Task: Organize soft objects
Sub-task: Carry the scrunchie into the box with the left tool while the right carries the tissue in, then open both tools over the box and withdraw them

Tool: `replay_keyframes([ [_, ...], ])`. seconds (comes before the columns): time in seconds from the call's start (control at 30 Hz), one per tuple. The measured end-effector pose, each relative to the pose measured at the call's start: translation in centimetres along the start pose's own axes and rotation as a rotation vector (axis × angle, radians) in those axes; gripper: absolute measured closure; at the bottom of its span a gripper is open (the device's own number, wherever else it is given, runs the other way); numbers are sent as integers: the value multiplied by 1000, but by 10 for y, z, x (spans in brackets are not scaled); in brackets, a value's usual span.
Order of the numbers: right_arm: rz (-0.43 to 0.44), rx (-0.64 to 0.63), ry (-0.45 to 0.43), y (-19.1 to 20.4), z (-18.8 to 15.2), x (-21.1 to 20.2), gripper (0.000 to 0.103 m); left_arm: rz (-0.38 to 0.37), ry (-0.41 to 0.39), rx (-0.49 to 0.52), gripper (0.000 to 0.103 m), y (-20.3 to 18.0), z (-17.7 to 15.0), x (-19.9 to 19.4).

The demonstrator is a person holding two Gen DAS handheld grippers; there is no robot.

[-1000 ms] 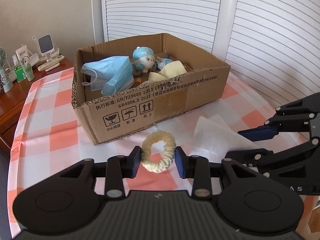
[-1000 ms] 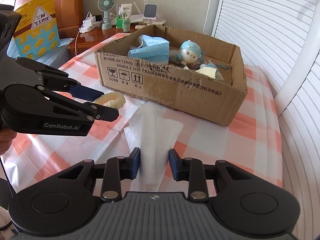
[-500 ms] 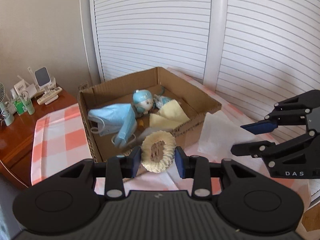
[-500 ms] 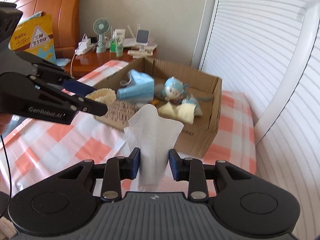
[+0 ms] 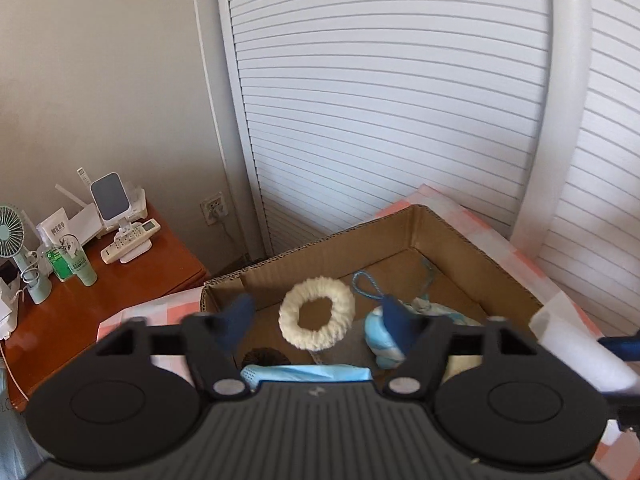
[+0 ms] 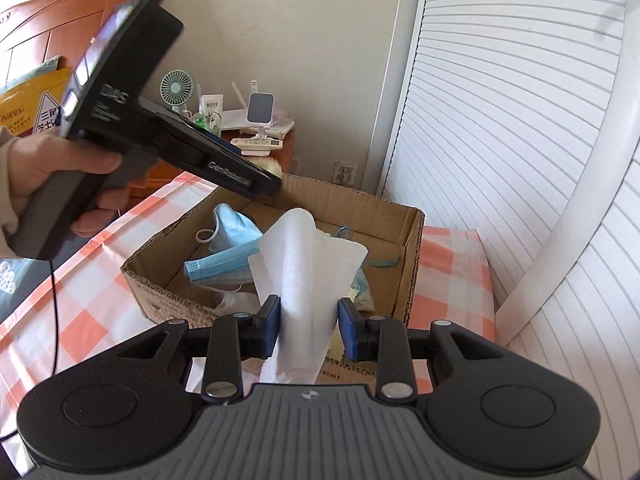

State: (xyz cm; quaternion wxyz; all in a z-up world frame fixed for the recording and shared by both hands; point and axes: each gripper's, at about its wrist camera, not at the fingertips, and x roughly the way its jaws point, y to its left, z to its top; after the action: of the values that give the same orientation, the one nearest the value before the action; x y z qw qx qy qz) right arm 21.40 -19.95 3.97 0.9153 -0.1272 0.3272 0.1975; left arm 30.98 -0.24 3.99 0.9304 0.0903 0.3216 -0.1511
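Observation:
My left gripper [image 5: 318,322] is open above the cardboard box [image 5: 472,248]. The cream fluffy ring [image 5: 317,313] sits free between its spread fingers, over the box. In the right wrist view the left gripper [image 6: 276,184] hangs over the box's far left corner. My right gripper [image 6: 308,330] is shut on a white tissue [image 6: 306,264] and holds it upright above the box's near wall [image 6: 168,300]. The tissue also shows at the right edge of the left wrist view [image 5: 576,348]. Blue face masks [image 6: 232,240] and a blue plush toy [image 5: 380,336] lie inside the box.
The box stands on a table with an orange and white checked cloth [image 6: 80,276]. A wooden side table [image 5: 104,292] at the left holds a small fan [image 5: 12,236], tubes and a remote. White slatted doors [image 5: 400,120] stand right behind the box.
Both grippers rose and moved forward over the box. The left gripper opened and let go of the cream ring. The right gripper still holds the tissue.

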Motion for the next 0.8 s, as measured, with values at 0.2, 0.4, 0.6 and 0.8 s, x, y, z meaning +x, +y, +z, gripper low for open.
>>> replay_keyframes([
  [0.2,-2,13,18,-3,4,17,67,52,-25,32,4,0,-10,3],
  [0.4,2,46,15,-5,19,34,62,110,-91,79,0,2,-32,-46],
  [0.6,-11,140,-43,-4,28,40,0,111,-113,-18,1,11,-56,-92],
  [0.8,-32,213,-3,7,19,26,0,141,-105,-99,1,13,-76,-123],
])
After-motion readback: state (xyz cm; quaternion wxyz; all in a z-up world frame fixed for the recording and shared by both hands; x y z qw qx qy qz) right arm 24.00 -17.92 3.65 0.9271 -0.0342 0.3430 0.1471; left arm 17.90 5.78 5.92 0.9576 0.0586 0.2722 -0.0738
